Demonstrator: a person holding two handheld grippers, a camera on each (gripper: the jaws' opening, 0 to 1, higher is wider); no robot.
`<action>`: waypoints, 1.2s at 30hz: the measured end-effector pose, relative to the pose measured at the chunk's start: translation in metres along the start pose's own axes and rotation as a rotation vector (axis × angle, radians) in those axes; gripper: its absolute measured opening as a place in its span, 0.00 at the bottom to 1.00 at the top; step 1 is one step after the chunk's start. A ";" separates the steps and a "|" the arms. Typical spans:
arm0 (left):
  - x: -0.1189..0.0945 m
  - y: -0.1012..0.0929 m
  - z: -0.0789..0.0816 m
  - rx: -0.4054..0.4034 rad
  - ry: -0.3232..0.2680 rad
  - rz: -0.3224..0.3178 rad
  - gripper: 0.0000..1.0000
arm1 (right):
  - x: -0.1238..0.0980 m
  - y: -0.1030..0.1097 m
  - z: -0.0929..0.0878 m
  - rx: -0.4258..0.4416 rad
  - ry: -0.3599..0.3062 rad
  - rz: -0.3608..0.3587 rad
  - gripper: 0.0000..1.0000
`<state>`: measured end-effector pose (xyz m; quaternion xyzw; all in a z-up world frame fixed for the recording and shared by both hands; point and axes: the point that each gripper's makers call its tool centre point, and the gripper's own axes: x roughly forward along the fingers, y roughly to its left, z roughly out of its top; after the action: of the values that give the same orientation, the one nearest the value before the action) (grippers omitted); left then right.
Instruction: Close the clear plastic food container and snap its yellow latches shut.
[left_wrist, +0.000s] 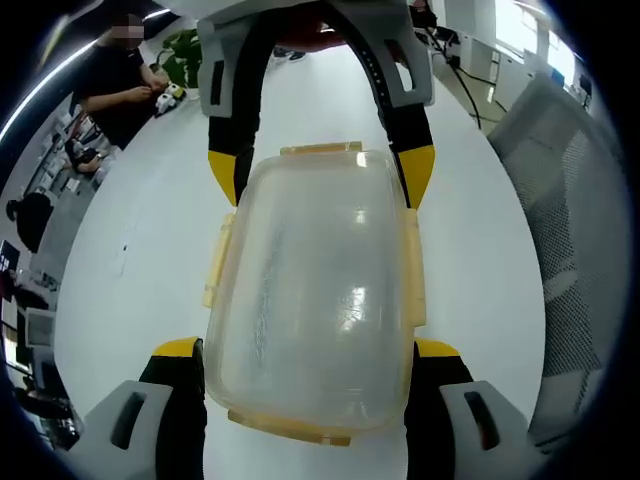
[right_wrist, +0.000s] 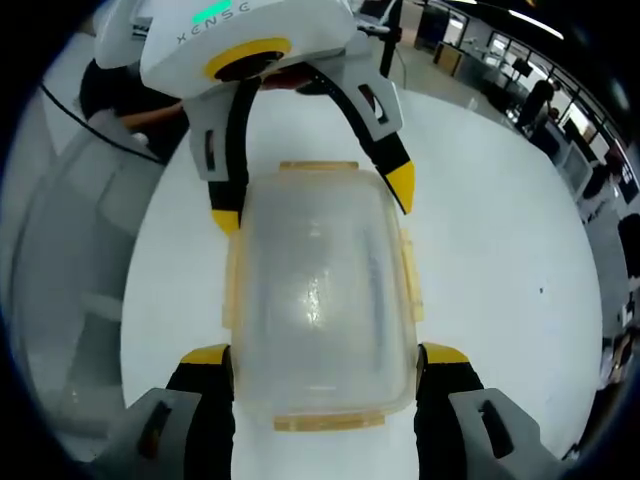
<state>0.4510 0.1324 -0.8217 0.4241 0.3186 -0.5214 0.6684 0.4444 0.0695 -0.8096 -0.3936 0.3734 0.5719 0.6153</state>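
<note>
A clear plastic food container (left_wrist: 315, 290) lies on the white table (left_wrist: 150, 250) with its lid resting on top. Its yellow latches, such as the side latch (left_wrist: 216, 262) and the end latch (left_wrist: 322, 149), stick outward. My left gripper (left_wrist: 308, 348) is open, its jaws straddling the near end of the container close to its sides. My right gripper (left_wrist: 318, 178) straddles the far end, facing mine. In the right gripper view the container (right_wrist: 320, 290) sits between my open right gripper (right_wrist: 325, 354) and the left gripper (right_wrist: 312, 200) opposite.
A person (left_wrist: 115, 80) stands at the table's far left corner beside a green plant (left_wrist: 185, 55). A grey mesh chair (left_wrist: 575, 220) stands at the table's right edge. Black cables (left_wrist: 455, 70) trail across the far table. White tabletop lies open on both sides of the container.
</note>
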 end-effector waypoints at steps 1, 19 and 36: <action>0.001 0.002 0.000 0.000 0.000 0.000 0.83 | 0.000 -0.001 0.000 0.000 0.000 0.000 0.73; 0.008 0.027 0.001 0.008 0.001 -0.004 0.83 | 0.000 -0.027 -0.002 0.007 -0.001 -0.003 0.73; 0.008 0.027 0.001 0.021 0.008 -0.013 0.84 | 0.000 -0.027 -0.003 0.010 -0.004 -0.005 0.75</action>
<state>0.4792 0.1305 -0.8220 0.4310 0.3184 -0.5276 0.6592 0.4710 0.0658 -0.8090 -0.3902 0.3740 0.5694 0.6195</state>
